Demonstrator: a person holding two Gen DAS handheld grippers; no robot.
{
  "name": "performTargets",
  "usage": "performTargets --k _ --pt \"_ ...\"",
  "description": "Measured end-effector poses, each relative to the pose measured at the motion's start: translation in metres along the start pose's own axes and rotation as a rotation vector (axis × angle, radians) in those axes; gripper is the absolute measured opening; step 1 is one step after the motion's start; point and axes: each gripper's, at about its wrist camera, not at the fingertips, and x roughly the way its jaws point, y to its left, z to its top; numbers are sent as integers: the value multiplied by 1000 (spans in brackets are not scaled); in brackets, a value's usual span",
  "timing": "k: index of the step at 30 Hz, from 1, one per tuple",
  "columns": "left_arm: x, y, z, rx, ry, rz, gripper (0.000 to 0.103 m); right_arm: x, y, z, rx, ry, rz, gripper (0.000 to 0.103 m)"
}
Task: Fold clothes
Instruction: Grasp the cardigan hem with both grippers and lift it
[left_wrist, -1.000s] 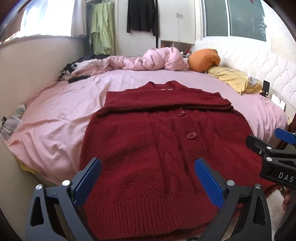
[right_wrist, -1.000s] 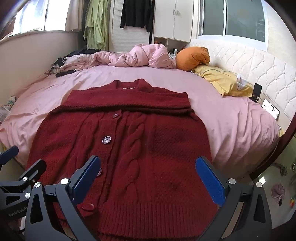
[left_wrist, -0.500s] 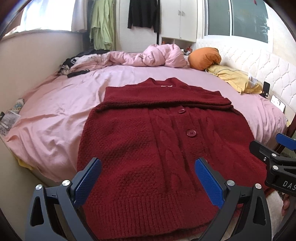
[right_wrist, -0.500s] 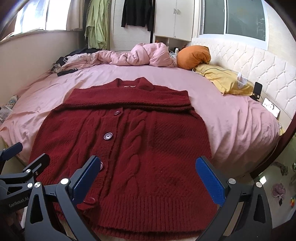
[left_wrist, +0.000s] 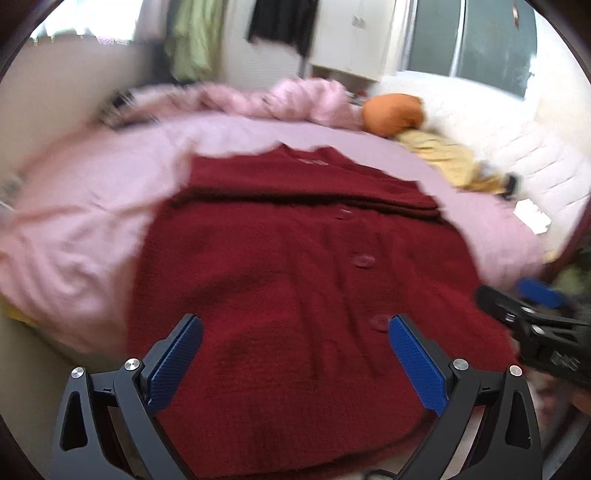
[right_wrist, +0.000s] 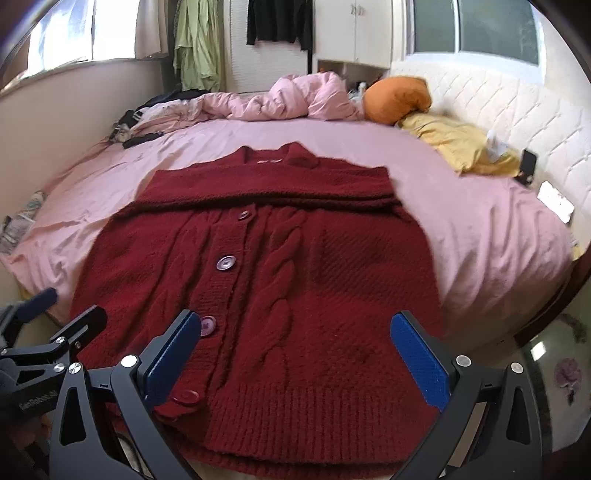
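A dark red knitted cardigan (right_wrist: 266, 280) lies flat and buttoned on the pink bed (right_wrist: 461, 221), its sleeves folded across the chest and its ribbed hem at the near edge of the mattress. The left gripper (left_wrist: 295, 354) hangs over the hem's left part with its blue fingers (left_wrist: 173, 362) spread wide and holding nothing, in a blurred view. The right gripper (right_wrist: 295, 354) hangs over the hem's right part, its fingers (right_wrist: 421, 365) equally wide apart and empty.
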Motion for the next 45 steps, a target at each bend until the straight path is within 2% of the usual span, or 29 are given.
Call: performTargets --k 2,5,7,9,11,12,14,17,19,22,24,26,28,31,33,35,39,42,43,44,45 --pt "-2 26 10 -57 46 -85 101 4 -15 9 40 29 67 103" --pt "-15 85 22 -172 83 -169 101 6 -54 29 105 56 113 103" --pt "-19 123 24 -238 127 -226 101 13 -88 39 171 131 189 103" --pt "-13 148 14 -255 190 -233 101 26 -123 41 284 240 294 103" --pt "1 158 -1 -246 278 -252 101 42 -162 36 433 350 399 103" --pt "11 159 -13 -238 336 -269 101 46 -175 31 478 378 413 103" --pt "31 153 -35 -249 420 -344 101 55 -197 22 514 431 389 103" --pt "51 147 -57 -312 472 -436 101 70 -219 5 551 521 391 103" --pt "59 144 -66 -368 462 -487 101 82 -228 -11 630 587 449 103" --pt "57 140 -68 -437 401 -587 101 101 -238 -38 760 689 532 103" --pt "50 135 -65 -466 361 -666 101 112 -234 -53 780 753 534 103" --pt "44 131 -60 -486 329 -725 101 121 -226 -64 785 802 583 103" --pt "37 129 -55 -507 289 -790 101 124 -217 -69 791 815 659 103" --pt "29 125 -48 -523 237 -868 101 117 -201 -64 784 772 814 103" --pt "33 125 -50 -511 259 -824 101 109 -196 -56 774 705 914 103" --pt "41 126 -54 -500 296 -757 101 103 -193 -51 745 675 953 103" --pt "47 119 -65 -465 297 -664 97 105 -189 -58 695 741 894 103" --pt "48 114 -66 -458 299 -672 80 103 -183 -62 663 764 870 102" --pt "47 114 -67 -456 299 -669 70 102 -181 -63 653 765 857 94" --pt "45 117 -67 -459 299 -655 60 101 -181 -62 644 764 839 78" --pt "46 121 -67 -466 298 -640 54 100 -183 -61 638 760 814 70"
